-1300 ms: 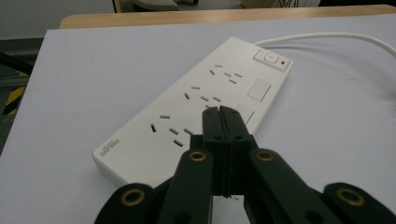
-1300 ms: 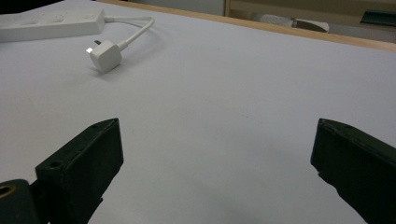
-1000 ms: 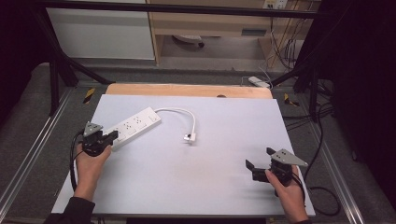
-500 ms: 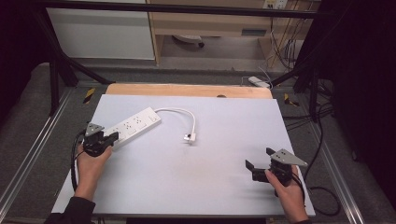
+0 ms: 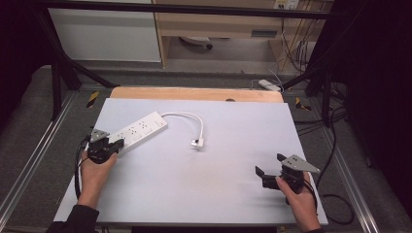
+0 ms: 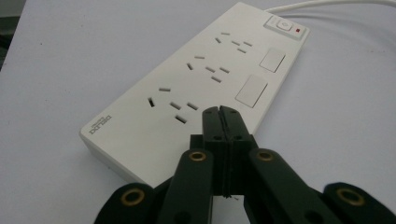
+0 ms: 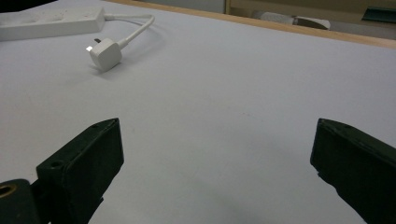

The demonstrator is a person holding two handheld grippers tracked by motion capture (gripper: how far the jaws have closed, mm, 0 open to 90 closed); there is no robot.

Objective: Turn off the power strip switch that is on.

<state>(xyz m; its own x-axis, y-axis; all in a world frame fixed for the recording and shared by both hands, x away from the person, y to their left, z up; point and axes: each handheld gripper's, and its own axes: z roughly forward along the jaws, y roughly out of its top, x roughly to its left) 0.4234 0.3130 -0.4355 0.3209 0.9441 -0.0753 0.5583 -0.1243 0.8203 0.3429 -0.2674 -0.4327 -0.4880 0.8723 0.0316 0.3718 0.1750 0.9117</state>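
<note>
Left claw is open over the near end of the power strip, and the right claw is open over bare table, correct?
Not quite: the left claw is shut, its jaws pressed together in the left gripper view. It is at the near end of the power strip, and the right claw is open over bare table.

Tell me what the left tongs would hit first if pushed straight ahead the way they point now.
Probably the power strip: the shut left tongs sit over its near end, aimed along its socket face toward the switch. Whether they already touch it is unclear.
</note>
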